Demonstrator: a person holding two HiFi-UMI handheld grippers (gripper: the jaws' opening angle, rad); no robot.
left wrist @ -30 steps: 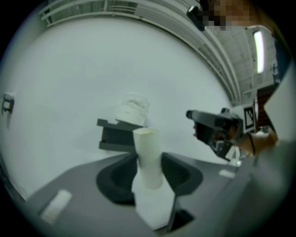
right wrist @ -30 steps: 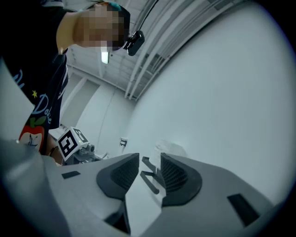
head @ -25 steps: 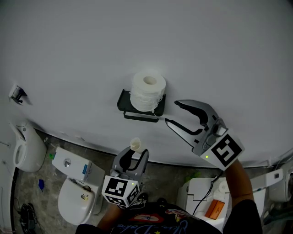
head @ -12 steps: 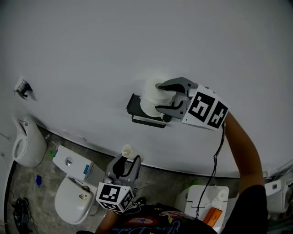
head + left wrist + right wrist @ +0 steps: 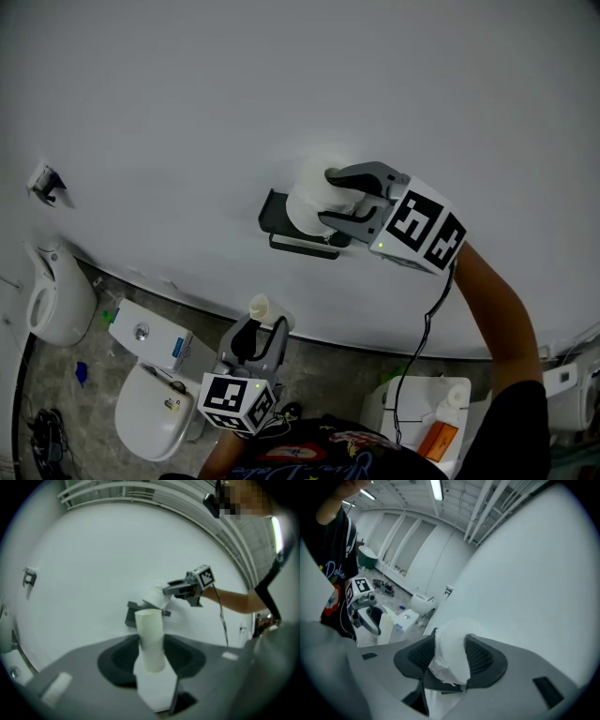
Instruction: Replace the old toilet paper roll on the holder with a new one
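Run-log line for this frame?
left hand-held gripper: holds cardboard tube | right hand-held gripper: jaws just closing on toilet paper roll | toilet paper roll: upright on holder

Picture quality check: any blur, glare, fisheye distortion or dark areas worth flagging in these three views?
Head view: dim, even light, fairly sharp, no glare on the white wall. Left gripper view: strong fisheye with a dark rim, and the cardboard tube is soft close up. Right gripper view: fisheye too, the ceiling light is blown out, and the toilet paper roll is washed out and soft-edged.
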